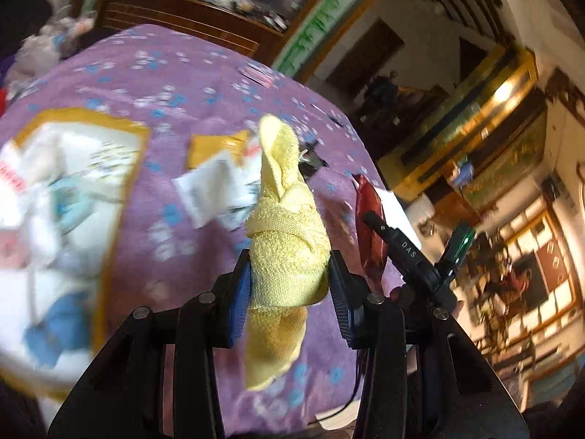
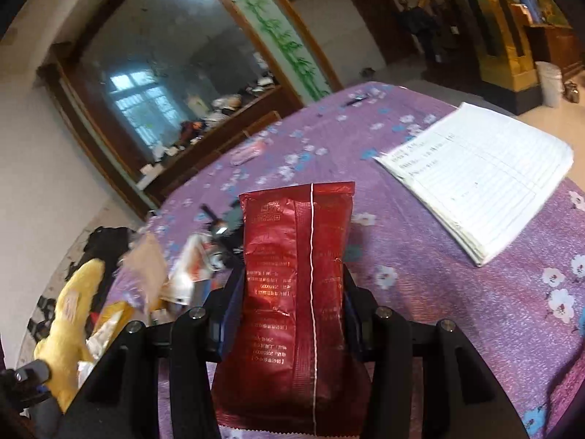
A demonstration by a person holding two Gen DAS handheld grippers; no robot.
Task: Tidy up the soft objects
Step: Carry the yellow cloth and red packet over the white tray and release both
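Note:
My left gripper (image 1: 290, 285) is shut on a folded yellow towel (image 1: 285, 241), which stands up between the blue pads and hangs down below them, above the purple flowered tablecloth (image 1: 175, 84). My right gripper (image 2: 292, 311) is shut on a dark red foil packet (image 2: 296, 274), held upright over the same cloth. In the left wrist view the red packet (image 1: 369, 226) and the other gripper's black body show just right of the towel. In the right wrist view the yellow towel (image 2: 73, 311) appears at the far left.
A white and orange bag with soft items (image 1: 62, 201) lies on the left, blurred. Loose wrappers (image 1: 215, 183) and small packets lie mid-table. A lined notepad (image 2: 482, 179) rests on the right. A pen (image 2: 356, 100) lies at the far edge. A wooden cabinet with a mirror (image 2: 164, 84) stands behind.

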